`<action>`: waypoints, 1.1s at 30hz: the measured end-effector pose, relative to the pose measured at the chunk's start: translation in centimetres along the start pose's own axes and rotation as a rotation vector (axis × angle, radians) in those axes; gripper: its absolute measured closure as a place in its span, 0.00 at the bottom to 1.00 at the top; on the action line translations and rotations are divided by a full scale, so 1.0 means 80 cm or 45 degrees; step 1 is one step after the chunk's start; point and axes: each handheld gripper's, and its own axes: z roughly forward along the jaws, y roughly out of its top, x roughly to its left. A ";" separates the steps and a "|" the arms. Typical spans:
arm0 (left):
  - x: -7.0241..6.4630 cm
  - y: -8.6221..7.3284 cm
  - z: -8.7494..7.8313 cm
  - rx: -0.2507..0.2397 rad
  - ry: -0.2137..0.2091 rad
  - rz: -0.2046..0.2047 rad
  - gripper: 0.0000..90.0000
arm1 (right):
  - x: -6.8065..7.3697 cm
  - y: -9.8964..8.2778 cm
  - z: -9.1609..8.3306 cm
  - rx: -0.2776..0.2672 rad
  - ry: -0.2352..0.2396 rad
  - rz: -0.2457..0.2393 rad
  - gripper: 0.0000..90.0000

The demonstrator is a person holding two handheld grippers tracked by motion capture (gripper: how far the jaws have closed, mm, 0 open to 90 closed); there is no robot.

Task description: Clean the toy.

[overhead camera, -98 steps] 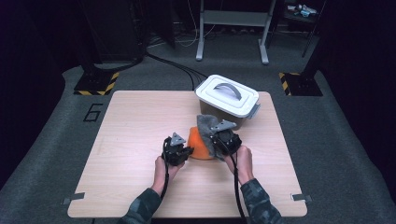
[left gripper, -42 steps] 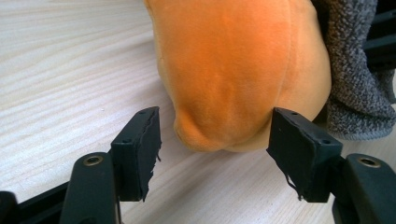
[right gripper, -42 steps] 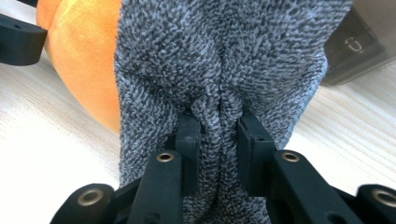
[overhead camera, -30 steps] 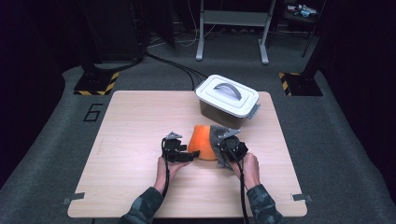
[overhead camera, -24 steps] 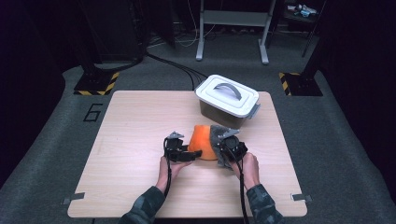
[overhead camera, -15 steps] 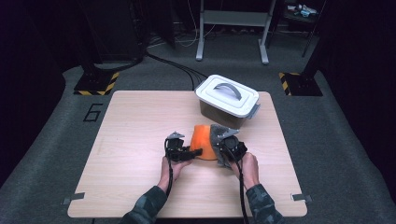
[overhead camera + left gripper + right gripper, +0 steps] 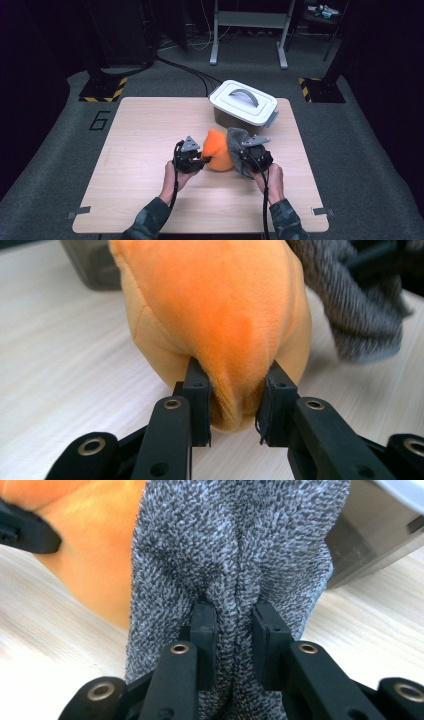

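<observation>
An orange plush toy (image 7: 218, 151) sits mid-table, with a grey knitted cloth (image 7: 234, 141) against its right side. My left gripper (image 7: 204, 160) comes in from the toy's left. Its jaws have just been closing, and in the left gripper view the gripper (image 7: 234, 402) pinches a fold of the orange plush (image 7: 220, 305). My right gripper (image 7: 241, 162) is shut on the grey knit; in the right gripper view the gripper (image 7: 234, 630) squeezes a ridge of the knit (image 7: 235, 540). The orange plush (image 7: 95, 555) lies behind it at the left.
A grey bin with a white handled lid (image 7: 243, 102) stands just behind the toy at the table's far right; its wall (image 7: 370, 535) is close beyond the knit. A wooden tabletop (image 7: 135, 150) spreads out to the left and front. Dark floor surrounds the table.
My left gripper has closed onto the orange plush. Both hands have risen slightly with the toy and cloth.
</observation>
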 end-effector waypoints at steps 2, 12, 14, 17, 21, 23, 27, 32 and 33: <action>0.001 0.006 -0.008 0.041 0.008 0.062 0.79 | -0.001 0.004 -0.007 -0.021 0.021 0.010 0.83; -0.012 0.030 -0.018 0.224 -0.037 0.370 0.77 | 0.014 0.055 -0.035 -0.118 0.157 -0.042 0.82; -0.017 0.030 -0.015 0.217 -0.049 0.374 0.75 | 0.023 0.065 -0.032 -0.108 0.180 -0.043 0.82; -0.017 0.030 -0.013 0.213 -0.054 0.365 0.70 | 0.029 0.070 -0.014 -0.037 0.180 -0.083 0.82; -0.012 0.021 -0.007 0.170 -0.083 0.261 0.61 | 0.027 0.064 -0.001 -0.005 0.174 -0.058 0.83; -0.011 0.018 -0.007 0.140 -0.070 0.210 0.54 | 0.024 0.061 0.001 0.000 0.166 -0.051 0.83; -0.010 0.007 -0.009 0.068 -0.044 0.094 0.40 | 0.020 0.056 0.002 0.009 0.138 -0.049 0.83; -0.011 -0.011 -0.002 0.025 -0.042 -0.018 0.33 | 0.018 0.053 0.003 0.007 0.123 -0.034 0.83; -0.015 -0.015 0.003 0.006 -0.045 -0.021 0.37 | 0.018 0.052 0.004 0.005 0.120 -0.040 0.83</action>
